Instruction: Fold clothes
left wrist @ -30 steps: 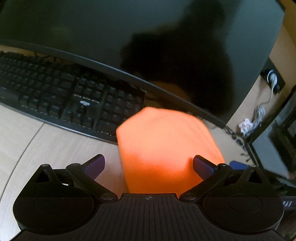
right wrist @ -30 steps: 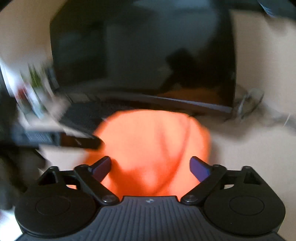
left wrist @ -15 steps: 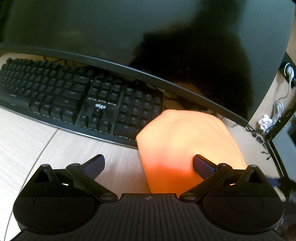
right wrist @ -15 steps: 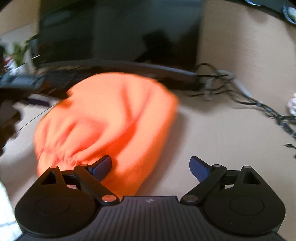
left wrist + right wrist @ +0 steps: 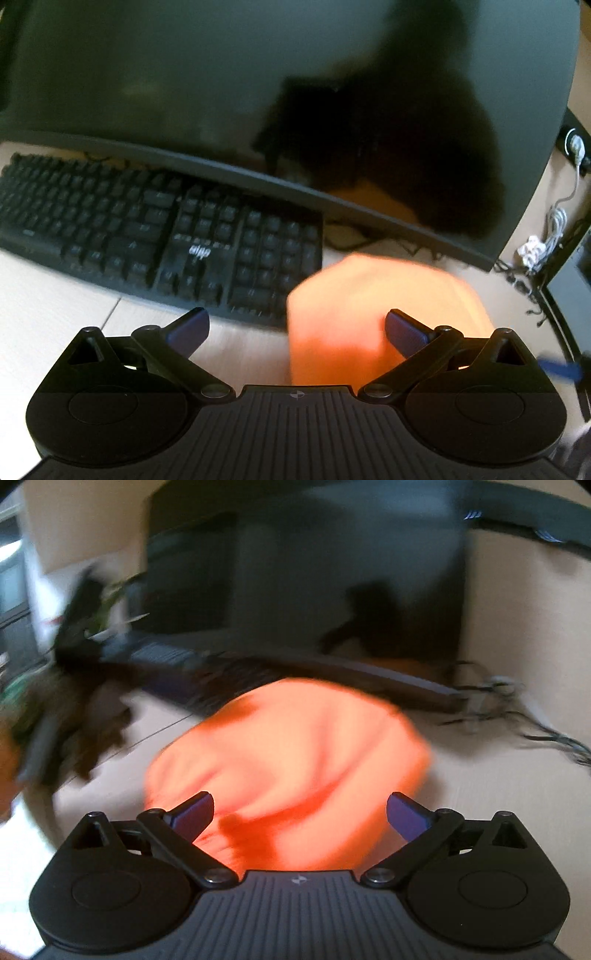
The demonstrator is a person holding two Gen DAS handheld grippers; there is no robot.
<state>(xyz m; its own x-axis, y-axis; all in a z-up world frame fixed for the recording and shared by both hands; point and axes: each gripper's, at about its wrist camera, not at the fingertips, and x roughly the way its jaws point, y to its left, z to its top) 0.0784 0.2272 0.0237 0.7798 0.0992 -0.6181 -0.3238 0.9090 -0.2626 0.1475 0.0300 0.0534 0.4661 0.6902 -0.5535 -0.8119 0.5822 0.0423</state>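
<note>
An orange garment (image 5: 351, 306) lies bunched in a compact heap on the light wooden desk (image 5: 55, 306), just in front of the monitor. My left gripper (image 5: 297, 328) hovers at the heap's left edge, jaws wide open; its right finger (image 5: 404, 328) stands in front of the cloth without pinching it. In the right wrist view the same garment (image 5: 295, 749) fills the middle, blurred by motion. My right gripper (image 5: 301, 808) is over its near edge, and its jaws are opening. The cloth lies between the fingers, and neither pad presses on it.
A black keyboard (image 5: 159, 229) lies left of the garment and a large dark monitor (image 5: 258, 92) stands behind it. Tangled cables (image 5: 546, 236) run along the right. A dark blurred shape and green leaves (image 5: 55, 686) crowd the left of the right wrist view.
In the left wrist view the garment has slid right and more keyboard shows. The right wrist view swung so the garment, off to the left half a second ago, sits centred between the fingers.
</note>
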